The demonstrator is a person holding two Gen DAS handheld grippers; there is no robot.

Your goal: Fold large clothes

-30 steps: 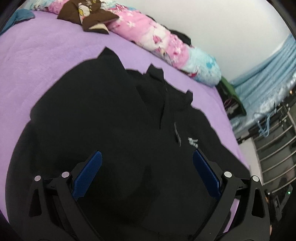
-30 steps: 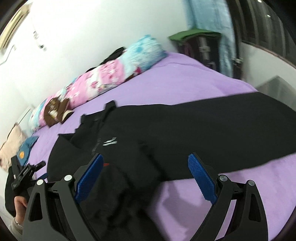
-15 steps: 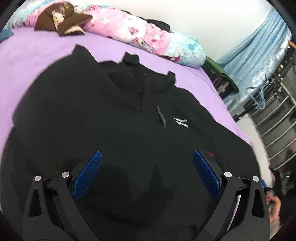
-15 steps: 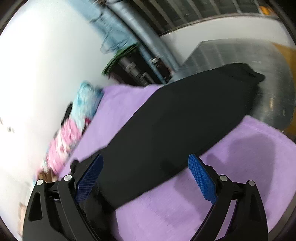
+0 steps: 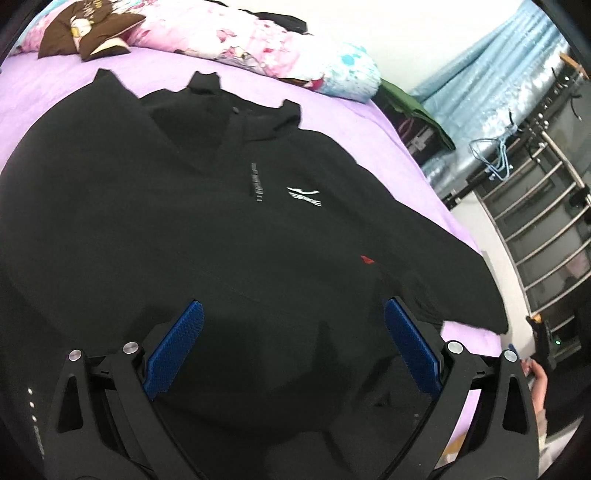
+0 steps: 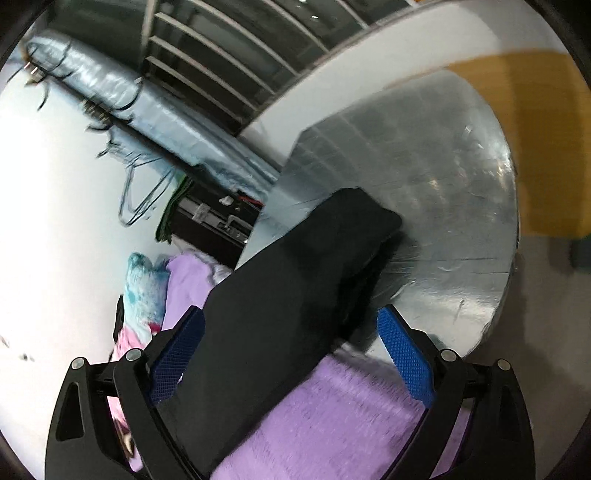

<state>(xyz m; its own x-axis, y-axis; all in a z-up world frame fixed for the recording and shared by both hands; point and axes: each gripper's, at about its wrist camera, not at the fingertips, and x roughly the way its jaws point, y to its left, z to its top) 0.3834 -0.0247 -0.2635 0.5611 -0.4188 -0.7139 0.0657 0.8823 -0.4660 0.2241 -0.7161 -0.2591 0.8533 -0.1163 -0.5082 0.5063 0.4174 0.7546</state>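
A large black zip-up jacket (image 5: 229,221) with a white chest logo lies spread front-up on the purple bed cover (image 5: 369,122). My left gripper (image 5: 291,347) is open and empty, hovering over the jacket's lower part. In the right wrist view, one black sleeve (image 6: 295,295) stretches over the bed's edge, its cuff hanging above the grey floor. My right gripper (image 6: 290,350) is open, its jaws standing on either side of the sleeve without holding it.
A pink and blue floral quilt (image 5: 258,48) and a brown garment (image 5: 88,33) lie along the far side of the bed. Metal railings (image 5: 546,221), hangers and a blue curtain stand to the right. The purple cover's edge (image 6: 332,424) drops to the floor (image 6: 424,184).
My left gripper has drawn back, showing more of the jacket. My right gripper has swung from the jacket's body out along the sleeve toward the cuff at the bed's edge.
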